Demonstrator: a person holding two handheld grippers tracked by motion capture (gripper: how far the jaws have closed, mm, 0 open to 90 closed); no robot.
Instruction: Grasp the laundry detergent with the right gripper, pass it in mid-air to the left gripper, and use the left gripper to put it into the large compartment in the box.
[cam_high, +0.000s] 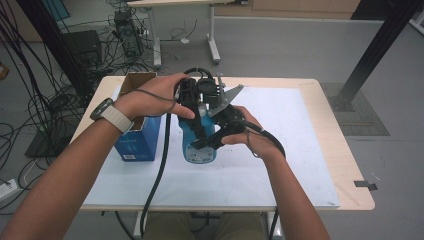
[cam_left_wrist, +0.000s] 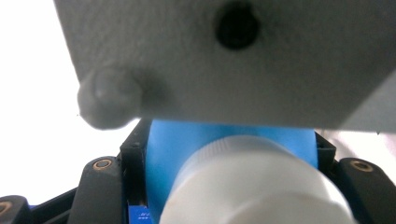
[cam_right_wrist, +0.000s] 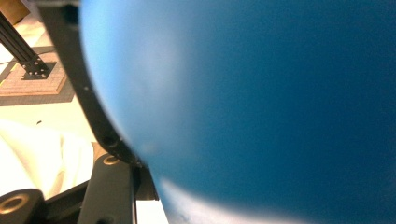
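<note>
both grippers' jaws clamp the blue bottle (cam_high: 199, 145) beside the blue box (cam_high: 137, 140)

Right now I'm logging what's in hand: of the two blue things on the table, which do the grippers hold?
The blue bottle with the white cap, standing at the table's middle. The open-topped blue box stands untouched to its left.
</note>
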